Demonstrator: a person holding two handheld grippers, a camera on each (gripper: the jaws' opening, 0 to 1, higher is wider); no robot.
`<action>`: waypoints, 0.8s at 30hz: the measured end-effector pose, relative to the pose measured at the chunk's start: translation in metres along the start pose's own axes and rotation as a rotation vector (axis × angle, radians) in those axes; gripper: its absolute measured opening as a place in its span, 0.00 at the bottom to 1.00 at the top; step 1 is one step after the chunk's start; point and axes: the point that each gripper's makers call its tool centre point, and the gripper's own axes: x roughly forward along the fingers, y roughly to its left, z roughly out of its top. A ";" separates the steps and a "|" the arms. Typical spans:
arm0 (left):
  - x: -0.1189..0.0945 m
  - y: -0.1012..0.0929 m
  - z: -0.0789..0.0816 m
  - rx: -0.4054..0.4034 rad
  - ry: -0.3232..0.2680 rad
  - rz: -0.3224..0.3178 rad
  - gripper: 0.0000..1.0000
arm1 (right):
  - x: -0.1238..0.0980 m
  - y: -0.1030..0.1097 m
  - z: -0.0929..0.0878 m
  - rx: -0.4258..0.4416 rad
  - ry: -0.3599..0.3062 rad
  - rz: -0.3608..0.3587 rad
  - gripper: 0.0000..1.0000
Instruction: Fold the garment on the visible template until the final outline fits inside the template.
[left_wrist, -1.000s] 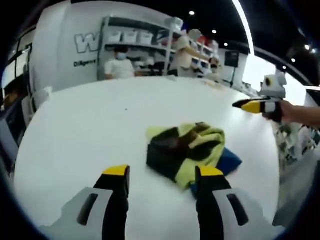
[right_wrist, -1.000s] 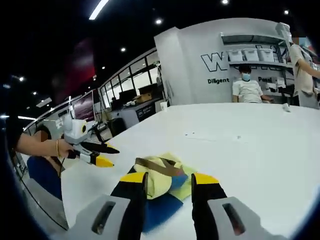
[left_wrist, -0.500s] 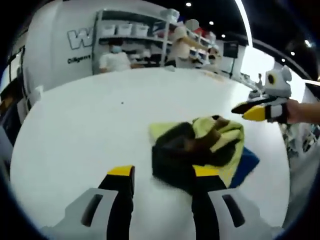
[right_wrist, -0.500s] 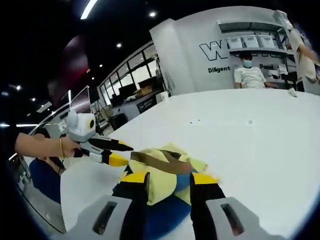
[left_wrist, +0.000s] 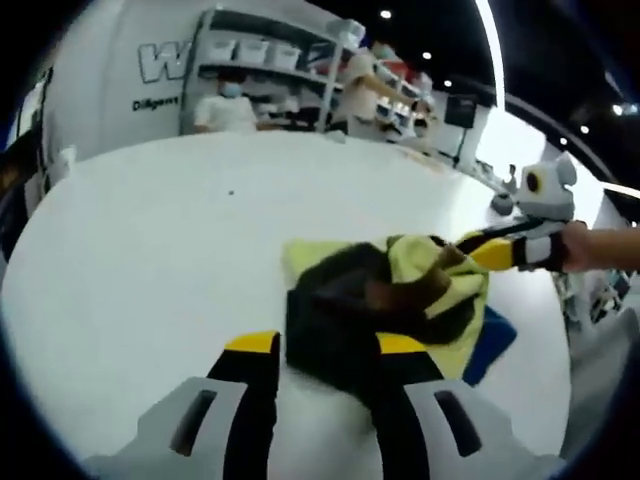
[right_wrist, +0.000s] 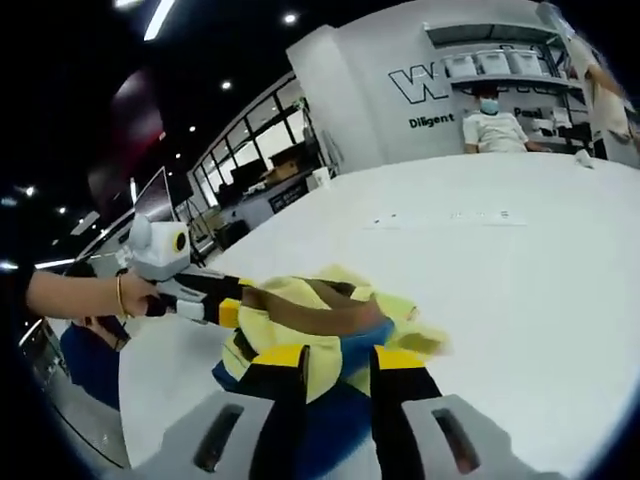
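Note:
A crumpled garment (left_wrist: 385, 300), yellow-green with dark brown parts, lies on a blue template (left_wrist: 492, 338) on the white table (left_wrist: 150, 230). My left gripper (left_wrist: 325, 345) is open, its jaws on either side of the garment's near dark edge. The right gripper (left_wrist: 478, 252) comes in from the right, its tip at the garment's far yellow side. In the right gripper view the garment (right_wrist: 310, 315) covers most of the blue template (right_wrist: 325, 425). My right gripper (right_wrist: 338, 357) is open, with fabric between its jaws. The left gripper (right_wrist: 228, 310) touches the garment from the left.
The round white table (right_wrist: 520, 260) spreads wide behind the garment. A seated person (right_wrist: 497, 125) and shelves with white bins (left_wrist: 265, 70) are at the back wall. The table edge (left_wrist: 560, 400) runs close beyond the template.
Both grippers have closed in on the garment from opposite sides and now reach its edges. The right jaws stand closer together than before. The garment looks a little more bunched.

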 end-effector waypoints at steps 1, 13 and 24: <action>0.000 -0.001 0.000 -0.003 0.000 -0.006 0.29 | 0.000 0.000 0.000 0.000 -0.002 -0.002 0.13; -0.001 -0.009 0.004 0.021 -0.002 0.022 0.00 | 0.003 -0.006 -0.007 -0.006 0.034 -0.031 0.00; -0.027 -0.017 0.026 0.103 -0.045 0.055 0.00 | -0.026 -0.004 0.022 -0.052 -0.020 -0.051 0.00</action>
